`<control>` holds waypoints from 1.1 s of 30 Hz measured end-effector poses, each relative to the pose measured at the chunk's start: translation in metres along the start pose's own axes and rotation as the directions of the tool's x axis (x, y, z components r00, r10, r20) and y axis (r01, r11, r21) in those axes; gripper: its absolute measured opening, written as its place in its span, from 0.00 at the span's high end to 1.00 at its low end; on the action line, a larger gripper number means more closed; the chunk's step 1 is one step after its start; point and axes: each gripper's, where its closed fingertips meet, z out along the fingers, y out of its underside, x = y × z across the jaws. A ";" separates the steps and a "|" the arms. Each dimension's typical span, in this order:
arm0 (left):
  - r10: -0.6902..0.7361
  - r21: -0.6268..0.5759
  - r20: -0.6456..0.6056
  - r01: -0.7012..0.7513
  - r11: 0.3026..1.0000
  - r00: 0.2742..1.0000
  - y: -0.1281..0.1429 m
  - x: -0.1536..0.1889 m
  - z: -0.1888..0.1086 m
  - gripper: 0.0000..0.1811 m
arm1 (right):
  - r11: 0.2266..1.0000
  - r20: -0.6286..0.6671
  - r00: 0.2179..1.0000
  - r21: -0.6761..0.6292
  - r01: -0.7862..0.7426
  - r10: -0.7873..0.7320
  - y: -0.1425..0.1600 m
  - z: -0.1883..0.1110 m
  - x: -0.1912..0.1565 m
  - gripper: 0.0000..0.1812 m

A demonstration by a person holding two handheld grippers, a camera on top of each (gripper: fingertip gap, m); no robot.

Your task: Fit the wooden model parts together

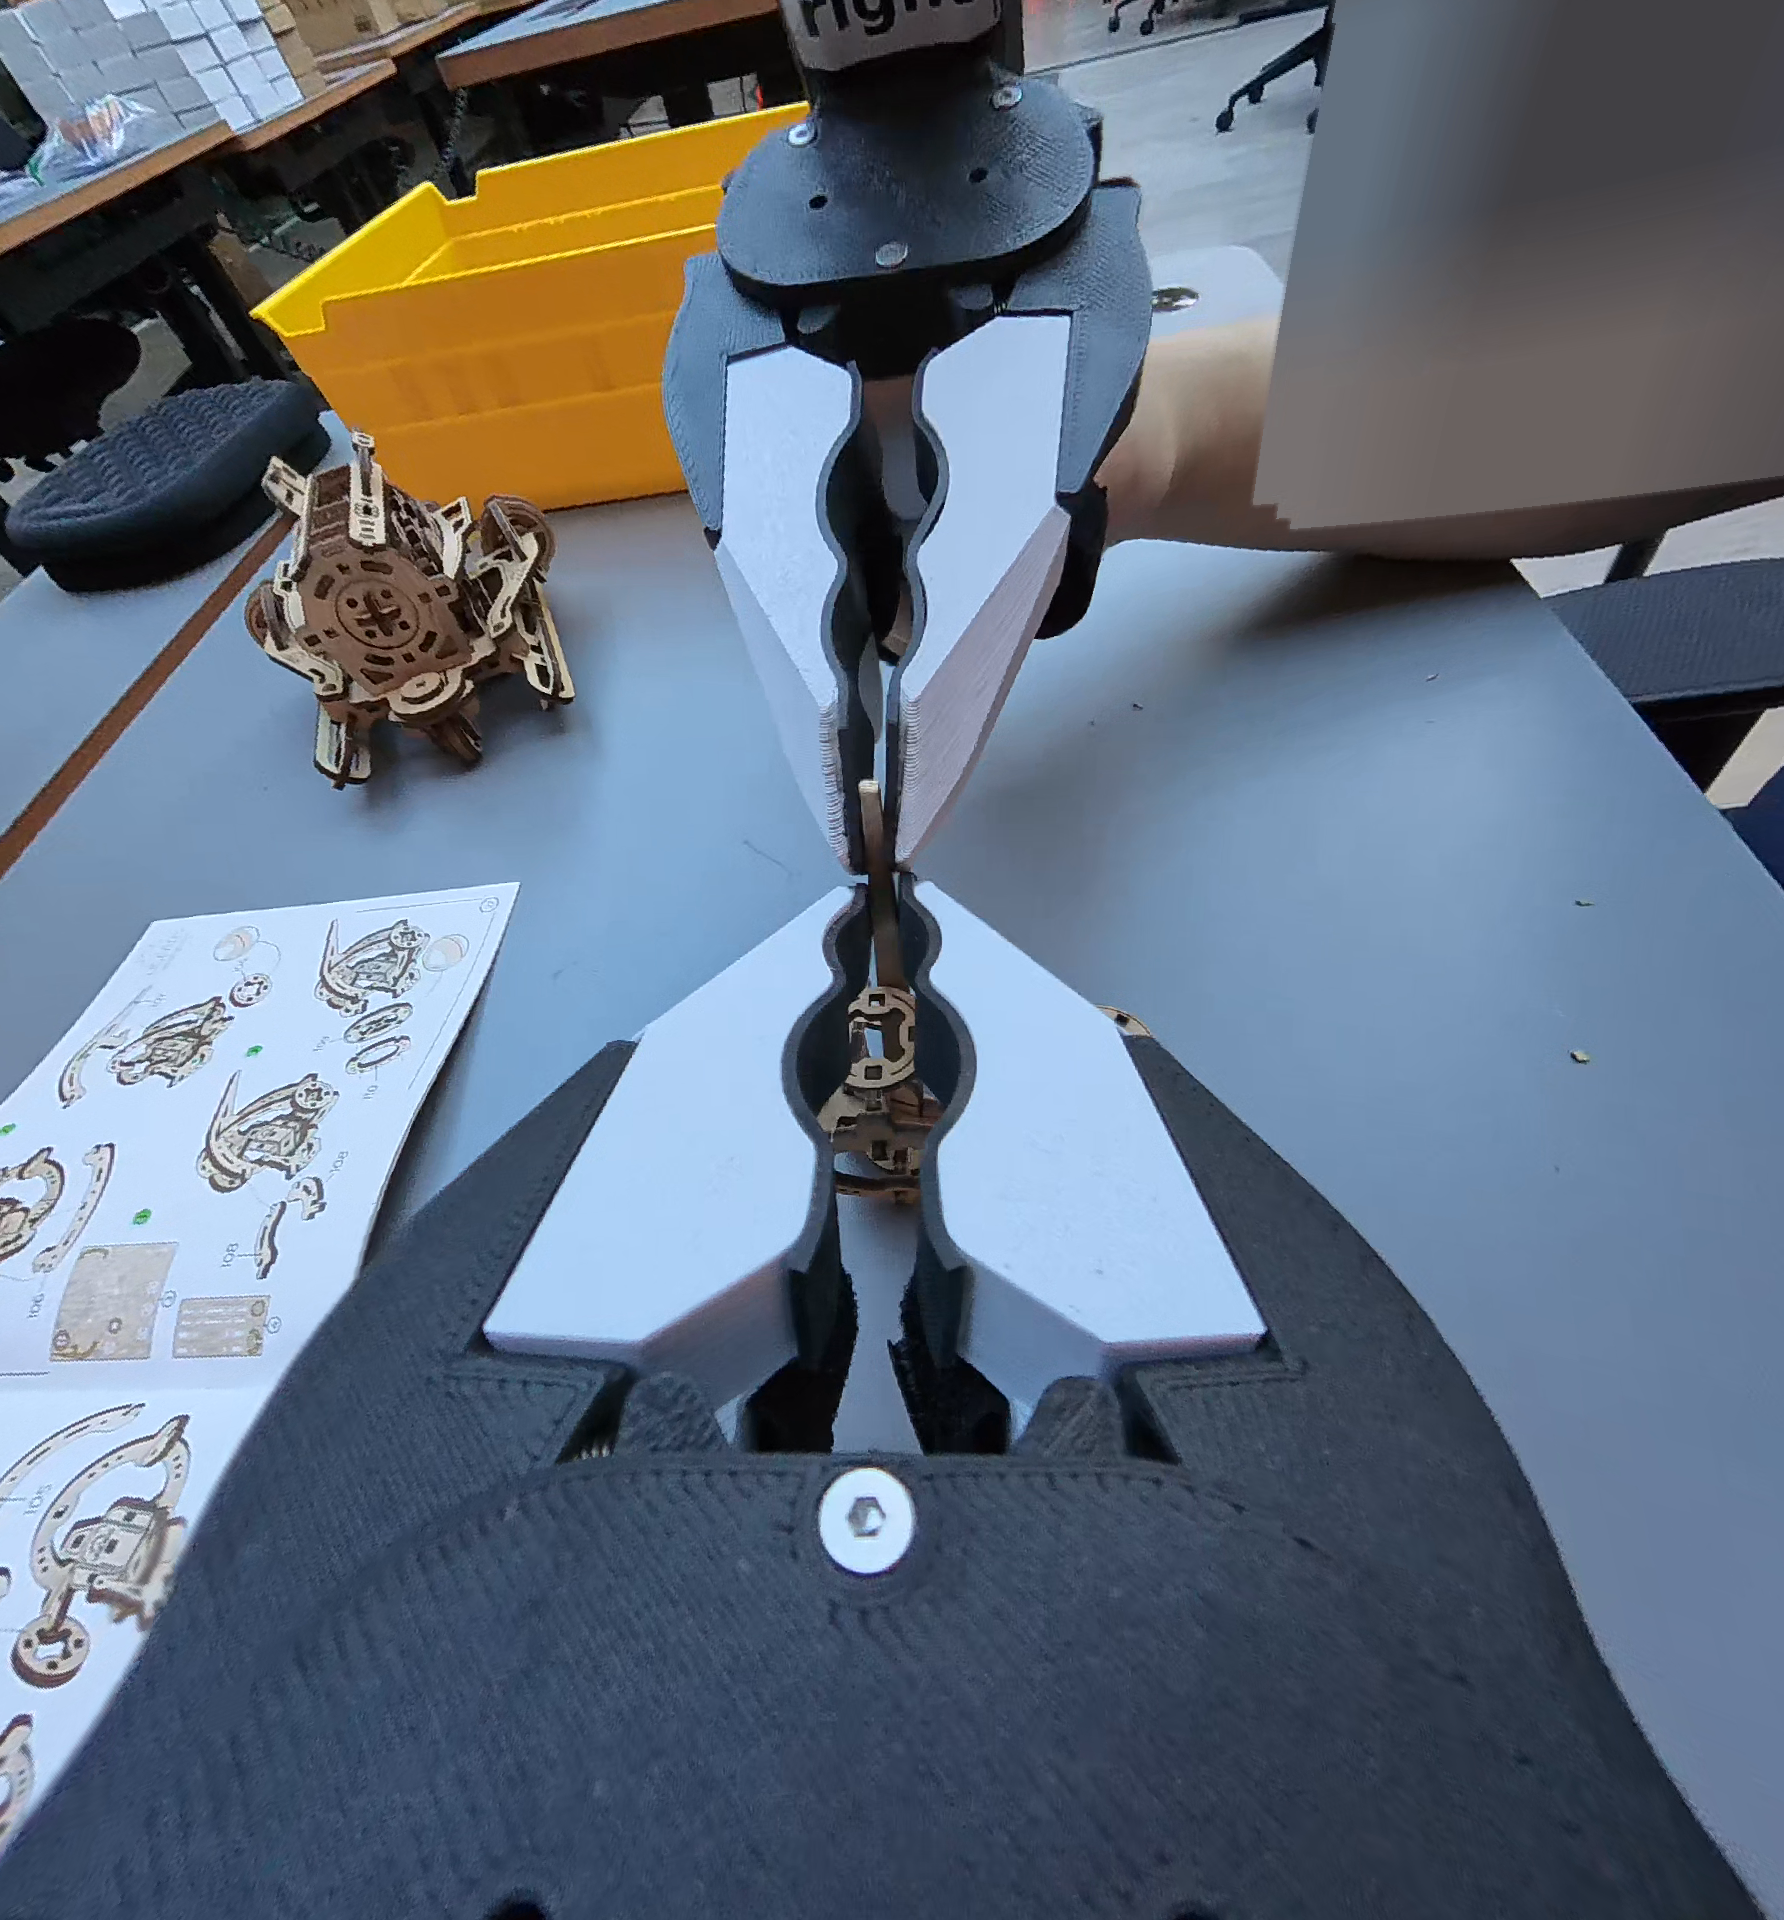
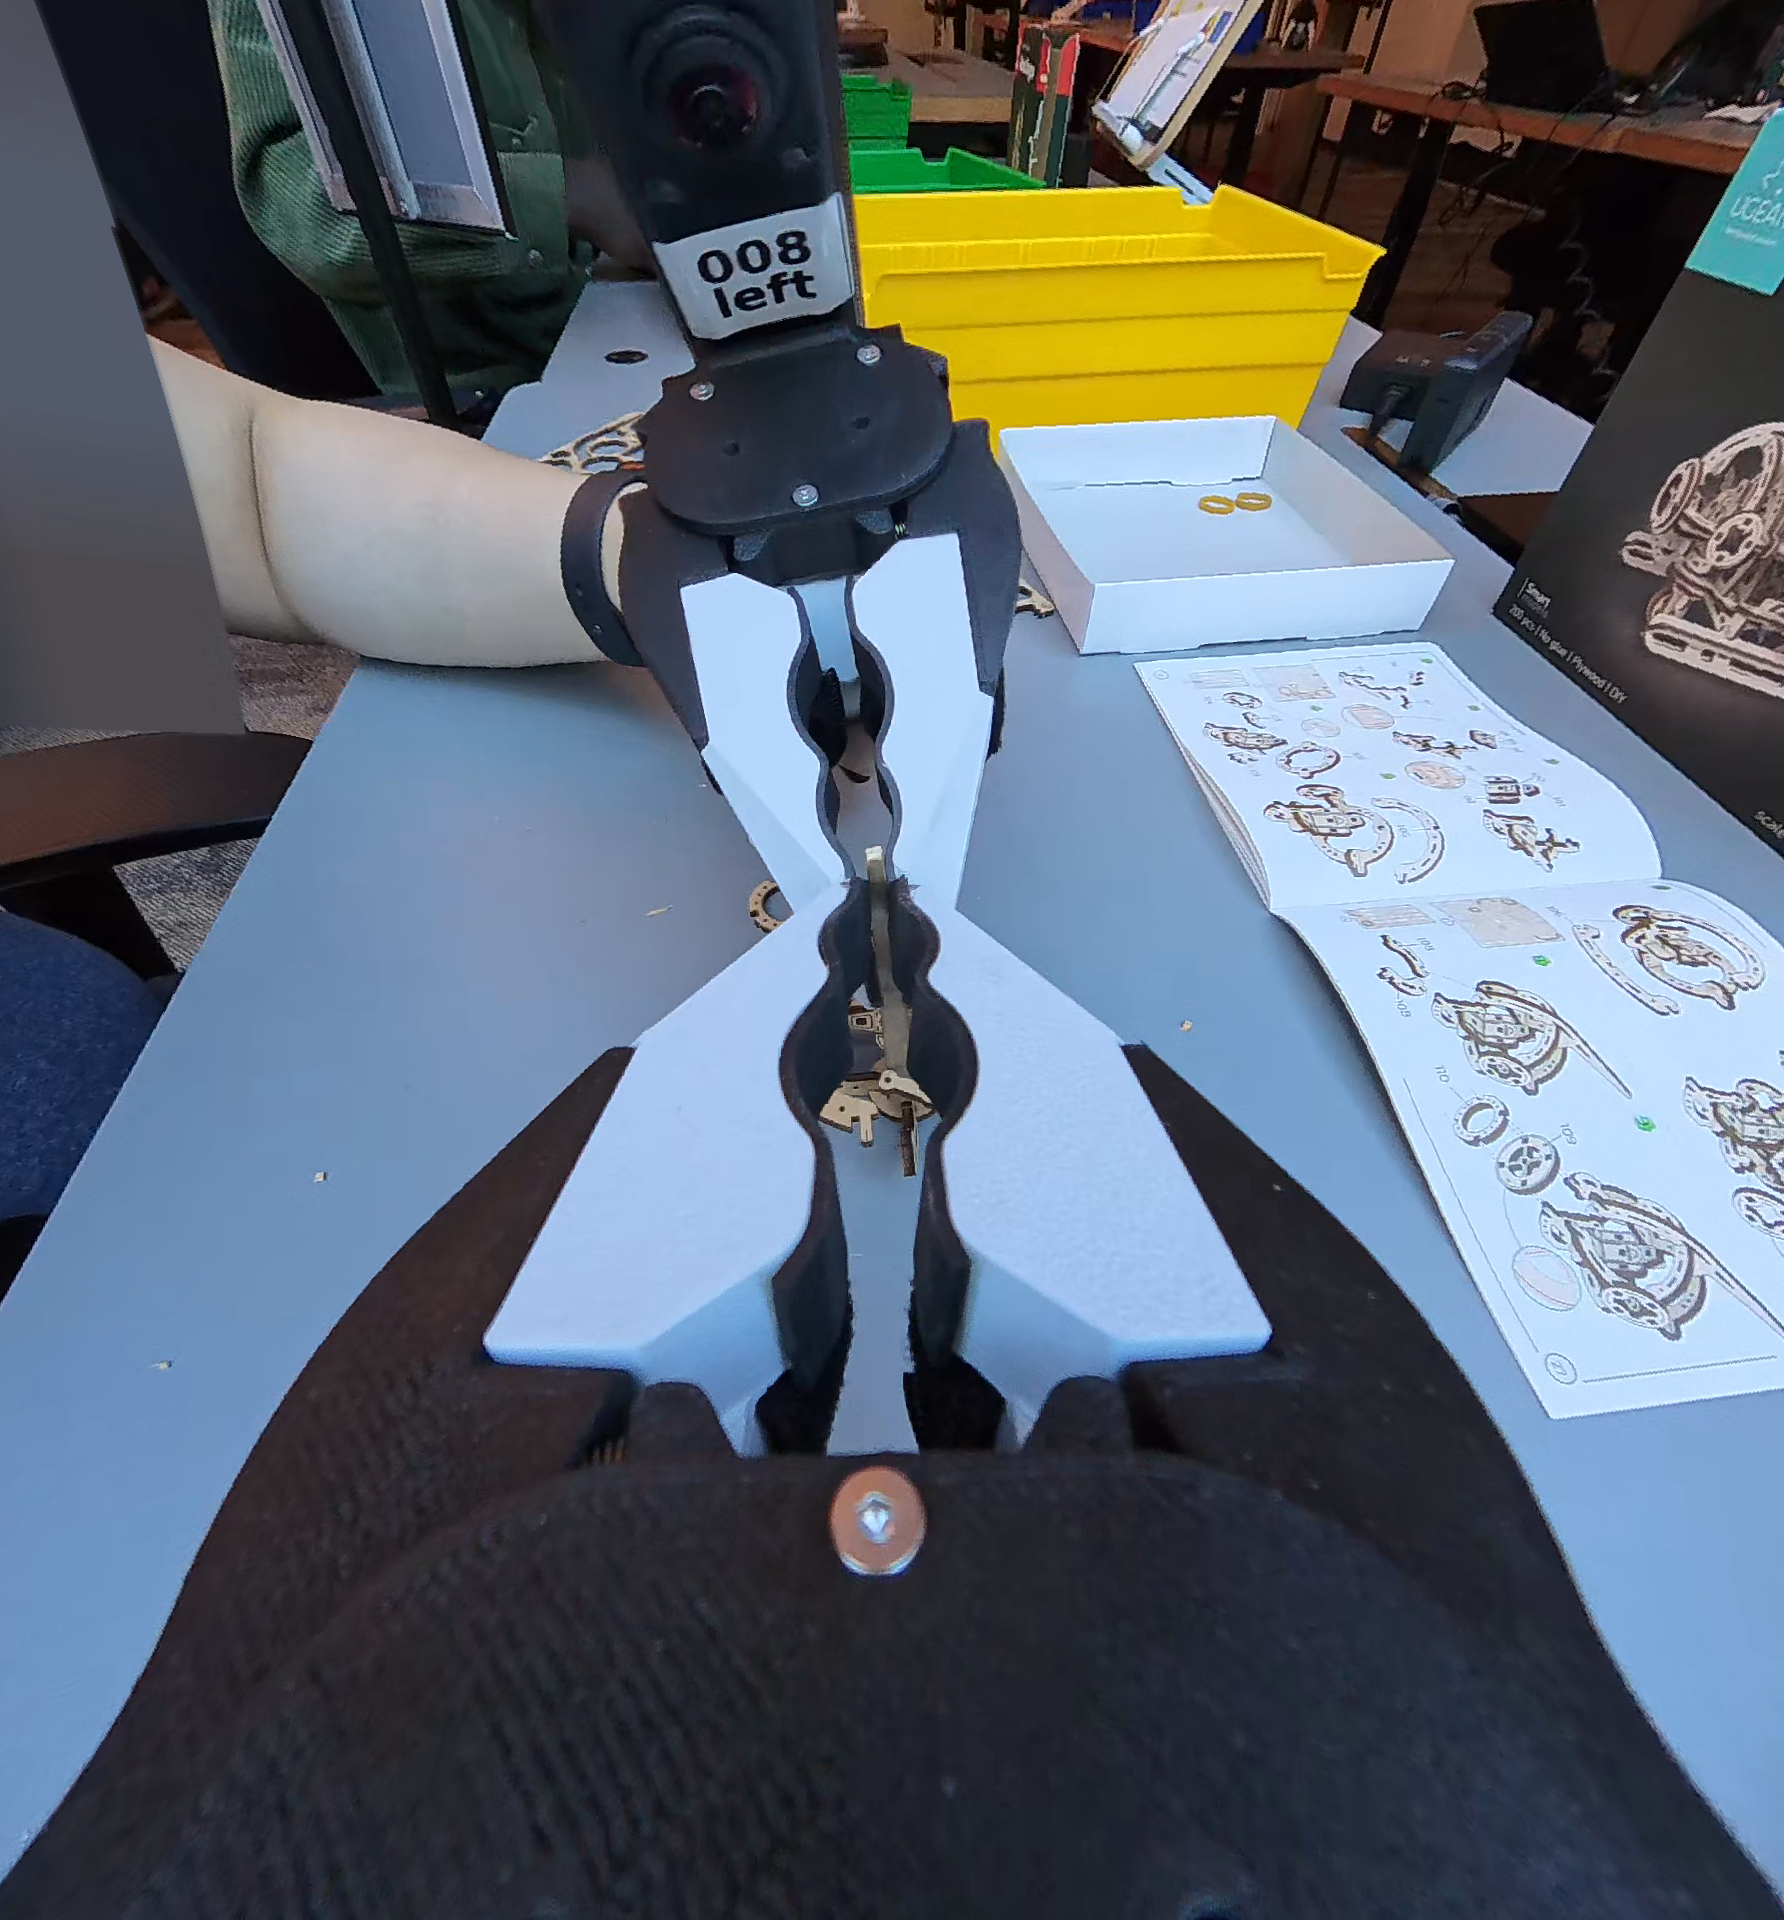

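Left hand-held gripper [image 1: 875,894] and right hand-held gripper [image 2: 872,883] meet tip to tip above the grey table [image 1: 1283,831]; both pinch one small laser-cut wooden model assembly [image 1: 875,1101]. Larger finished wooden model [image 1: 400,613] stands well apart.

Lighting even, soft shadows on the grey table [image 1: 1283,831]; wide-angle bending at edges beyond it; sharp focus.
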 end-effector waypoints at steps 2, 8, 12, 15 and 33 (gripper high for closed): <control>0.006 -0.002 0.010 -0.006 1.000 1.000 0.000 -0.001 0.000 0.99 | 1.000 -0.001 1.000 0.004 0.000 0.000 0.000 0.000 0.000 0.99; 0.038 -0.006 0.017 -0.038 0.999 0.999 0.001 0.000 0.000 0.99 | 1.000 0.011 1.000 0.008 0.004 -0.004 0.001 0.001 -0.002 0.99; 0.028 0.014 0.014 -0.028 1.000 1.000 0.001 0.001 -0.001 0.98 | 1.000 0.022 1.000 0.003 0.000 0.000 0.002 0.001 -0.003 0.99; 0.033 0.018 0.013 -0.033 0.999 0.999 0.002 0.001 0.000 0.98 | 1.000 0.022 1.000 0.001 0.001 -0.001 0.002 0.001 -0.004 0.99; 0.040 0.031 0.020 -0.041 0.999 0.999 0.002 0.001 -0.001 0.98 | 1.000 0.024 1.000 0.007 0.011 -0.011 0.002 0.002 -0.004 0.99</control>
